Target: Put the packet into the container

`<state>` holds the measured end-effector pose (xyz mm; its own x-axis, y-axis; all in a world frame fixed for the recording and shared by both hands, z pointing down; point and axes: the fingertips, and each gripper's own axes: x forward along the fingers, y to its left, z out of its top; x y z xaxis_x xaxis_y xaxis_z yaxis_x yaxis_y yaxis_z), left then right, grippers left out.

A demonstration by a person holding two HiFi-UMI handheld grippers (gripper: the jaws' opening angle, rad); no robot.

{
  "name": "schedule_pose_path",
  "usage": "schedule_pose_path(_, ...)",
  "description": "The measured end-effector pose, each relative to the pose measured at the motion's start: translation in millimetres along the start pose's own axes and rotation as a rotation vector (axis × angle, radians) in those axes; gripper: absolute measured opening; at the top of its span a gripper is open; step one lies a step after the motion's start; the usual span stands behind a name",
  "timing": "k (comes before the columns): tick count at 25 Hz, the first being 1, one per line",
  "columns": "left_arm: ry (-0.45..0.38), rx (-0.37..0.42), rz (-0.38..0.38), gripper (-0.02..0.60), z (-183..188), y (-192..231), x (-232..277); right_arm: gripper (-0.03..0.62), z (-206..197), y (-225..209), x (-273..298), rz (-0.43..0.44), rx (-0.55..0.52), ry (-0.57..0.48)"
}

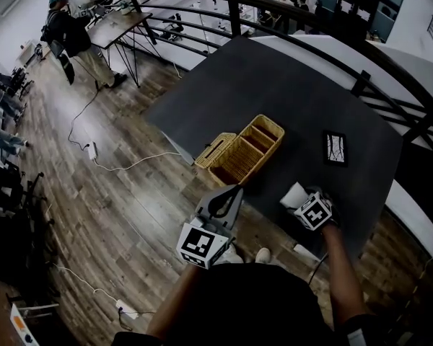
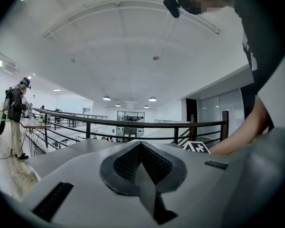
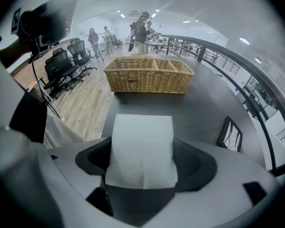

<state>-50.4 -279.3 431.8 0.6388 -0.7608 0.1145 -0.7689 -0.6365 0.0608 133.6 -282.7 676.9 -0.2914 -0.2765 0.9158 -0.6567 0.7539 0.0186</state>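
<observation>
The right claw [image 3: 143, 164] grips a white packet [image 3: 142, 148] across its width. Its jaws stand fairly wide only because the packet is broad, and the pads press in on both sides while the packet's front end sticks out ahead of them. Held that way, the free end can probably go into the container first. The claw tips steeply down over the near edge of the dark table [image 1: 274, 92]. The woven basket [image 3: 147, 75] sits straight ahead of it and well apart, its open compartments facing up, so the packet still has to be carried forward. A small black frame [image 3: 229, 133] lies on the table to the claw's right, off that line. The left claw [image 2: 141, 167] is closed and empty, pointing level beside the table, apparently kept clear.
</observation>
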Motion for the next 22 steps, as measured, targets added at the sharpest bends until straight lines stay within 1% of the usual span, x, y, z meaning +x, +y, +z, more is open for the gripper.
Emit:
schedule_pose_path(5, -0.005, -0.008, 0.034, 0.006, -0.4, 8.2, -11.3, 0.396, 44.0, -5.6, -7.1, -0.019, -0.044, -0.056)
schedule_pose_path(12, -0.009, -0.008, 0.100, 0.006, 0.5, 21.7, -32.8, 0.394, 116.9, -2.0, -18.6, -0.012, -0.101, -0.115)
schedule_pose_path(16, -0.009, -0.007, 0.141, 0.006, -1.1, 31.2, -45.7, 0.394, 153.9, -0.1, -18.5, -0.013, -0.131, -0.136)
schedule_pose_path(22, -0.003, -0.011, 0.208, 0.006, -5.6, 48.0, -68.2, 0.394, 208.6, 16.7, -12.3, -0.006, -0.219, -0.152)
